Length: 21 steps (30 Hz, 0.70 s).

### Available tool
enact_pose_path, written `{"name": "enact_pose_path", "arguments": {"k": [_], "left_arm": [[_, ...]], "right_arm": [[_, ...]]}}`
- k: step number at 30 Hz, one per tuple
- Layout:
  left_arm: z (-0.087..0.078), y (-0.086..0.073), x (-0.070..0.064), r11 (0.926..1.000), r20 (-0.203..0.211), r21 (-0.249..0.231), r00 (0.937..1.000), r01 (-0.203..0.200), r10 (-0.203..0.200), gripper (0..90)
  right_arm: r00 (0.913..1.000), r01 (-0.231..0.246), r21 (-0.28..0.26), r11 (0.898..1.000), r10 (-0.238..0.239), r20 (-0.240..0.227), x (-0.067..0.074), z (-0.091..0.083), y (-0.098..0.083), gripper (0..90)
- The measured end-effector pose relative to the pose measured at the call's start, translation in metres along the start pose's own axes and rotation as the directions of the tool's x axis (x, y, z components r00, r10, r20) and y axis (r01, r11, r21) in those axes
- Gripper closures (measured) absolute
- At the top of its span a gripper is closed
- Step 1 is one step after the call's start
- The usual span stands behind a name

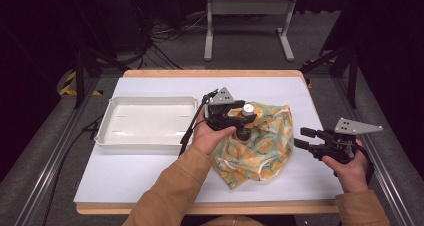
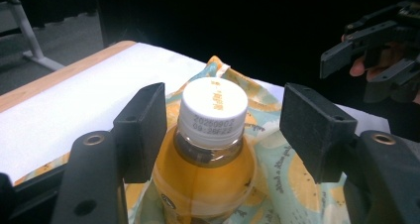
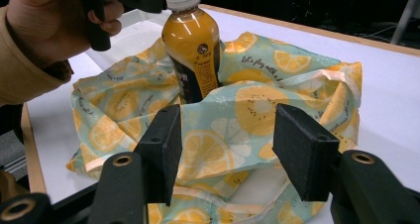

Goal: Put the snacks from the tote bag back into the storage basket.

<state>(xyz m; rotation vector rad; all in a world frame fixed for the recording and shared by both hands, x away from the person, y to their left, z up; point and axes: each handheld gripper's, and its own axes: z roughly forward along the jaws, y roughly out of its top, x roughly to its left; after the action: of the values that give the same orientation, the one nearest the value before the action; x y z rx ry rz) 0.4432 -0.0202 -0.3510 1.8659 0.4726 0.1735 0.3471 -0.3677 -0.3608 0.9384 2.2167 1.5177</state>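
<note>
Standing upright in the middle of the table, on the crumpled lemon-print cloth bag [image 3: 257, 105], your clear plastic bottle of orange drink [image 3: 192, 50] rises between the spread pads of your left gripper [image 2: 220, 130], white cap [image 2: 214, 111] level with them, unpressed. Dark label, date-stamped cap. Your right gripper [image 1: 302, 137], well right, jaws apart, holds nothing.

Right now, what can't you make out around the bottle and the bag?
- Bottle base: right gripper view, sunk in the bag folds.
- Bottle label text: too small.
- Left gripper pads: left gripper view, jaws flank the cap; contact unclear.
- Bag's inside: all views, cloth covers it.
</note>
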Motion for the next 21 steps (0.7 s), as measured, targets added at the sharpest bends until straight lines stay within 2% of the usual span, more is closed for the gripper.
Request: {"name": "enact_pose_path", "arguments": {"k": [6, 13, 17, 21], "left_arm": [[0.0062, -0.0027, 0.0029, 0.9999, 0.004, -0.013, 1.0000, 0.001, -0.001, 36.5], [0.0095, -0.0059, 0.0034, 0.9997, 0.016, -0.023, 0.9998, 0.008, -0.008, 42.2], [0.0088, -0.0078, 0.0040, 0.9995, 0.001, -0.033, 1.0000, 0.004, -0.004, 48.0], [0.0073, -0.0085, 0.0033, 0.9989, -0.017, -0.046, 0.9998, -0.012, 0.011, 57.6]], "right_arm": [[1.0000, 0.000, 0.000, 1.000, 0.000, 0.000, -0.0004, -0.0002, -0.0001, 45.8], [1.0000, 0.000, 0.000, 1.000, 0.000, -0.001, -0.0003, -0.0004, -0.0001, 45.9], [1.0000, 0.001, -0.001, 1.000, -0.001, -0.001, -0.0002, -0.0005, 0.0000, 45.9], [1.0000, -0.001, -0.002, 1.000, 0.001, -0.002, -0.0005, -0.0003, -0.0002, 46.0]]}}
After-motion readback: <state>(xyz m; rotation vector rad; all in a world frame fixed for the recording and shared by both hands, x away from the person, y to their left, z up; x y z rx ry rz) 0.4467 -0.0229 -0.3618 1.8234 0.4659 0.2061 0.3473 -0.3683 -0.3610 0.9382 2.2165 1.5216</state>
